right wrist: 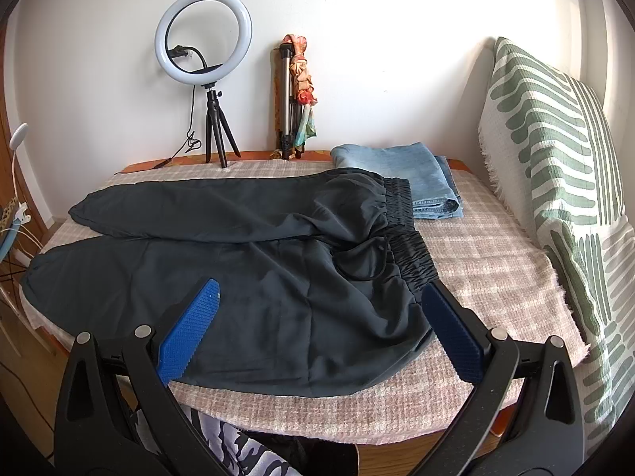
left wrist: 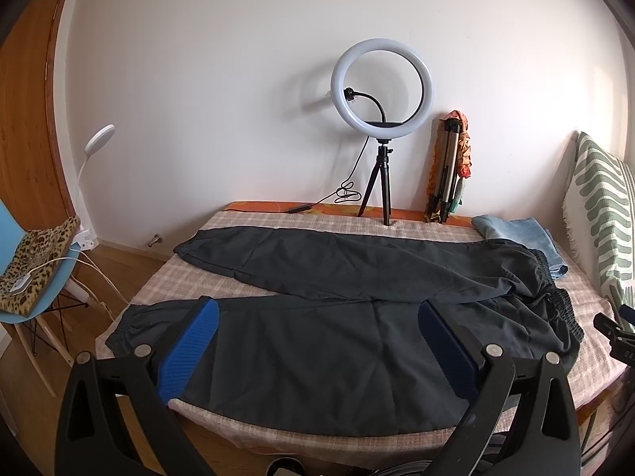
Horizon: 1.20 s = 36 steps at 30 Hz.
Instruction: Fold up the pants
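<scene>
Dark pants [left wrist: 337,317] lie spread flat on the table, legs pointing left and the elastic waistband [right wrist: 408,250] at the right. The two legs lie side by side, one behind the other. My left gripper [left wrist: 317,309] hovers open above the near leg, its blue pads [left wrist: 190,353] wide apart with nothing between them. My right gripper [right wrist: 321,289] is open too, above the near hip area of the pants [right wrist: 238,277], and its right finger [right wrist: 452,337] sits close to the waistband's near end. Neither gripper holds cloth.
A checked pink cloth [right wrist: 496,277] covers the table. Folded blue jeans [right wrist: 401,182] lie behind the waistband. A ring light on a tripod [left wrist: 381,119] and a folded tripod [left wrist: 448,170] stand at the back wall. A green-patterned cushion [right wrist: 555,182] borders the right, a blue chair [left wrist: 35,277] the left.
</scene>
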### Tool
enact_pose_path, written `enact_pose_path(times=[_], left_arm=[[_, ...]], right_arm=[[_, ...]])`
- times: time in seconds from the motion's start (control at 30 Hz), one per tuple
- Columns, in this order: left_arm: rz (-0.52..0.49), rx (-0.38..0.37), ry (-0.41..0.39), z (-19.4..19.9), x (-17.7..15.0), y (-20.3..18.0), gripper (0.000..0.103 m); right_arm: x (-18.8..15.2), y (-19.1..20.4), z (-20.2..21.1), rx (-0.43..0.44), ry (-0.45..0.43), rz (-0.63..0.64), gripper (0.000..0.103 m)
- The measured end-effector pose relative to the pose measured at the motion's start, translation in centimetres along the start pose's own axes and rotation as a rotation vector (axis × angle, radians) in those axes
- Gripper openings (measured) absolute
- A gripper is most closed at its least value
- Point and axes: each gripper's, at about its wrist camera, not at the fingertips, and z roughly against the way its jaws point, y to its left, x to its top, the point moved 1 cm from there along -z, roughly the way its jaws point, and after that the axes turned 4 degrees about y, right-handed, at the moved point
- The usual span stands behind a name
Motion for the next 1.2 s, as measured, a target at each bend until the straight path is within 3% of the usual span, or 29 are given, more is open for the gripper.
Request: enact_pose_path(times=[1.2], left_arm=[[0.010,-0.003,0.014,-1.0,0.1,0.8,0.102]], right_arm=[[0.5,1.2,-0.5,0.007,0.000,0.018,0.103]])
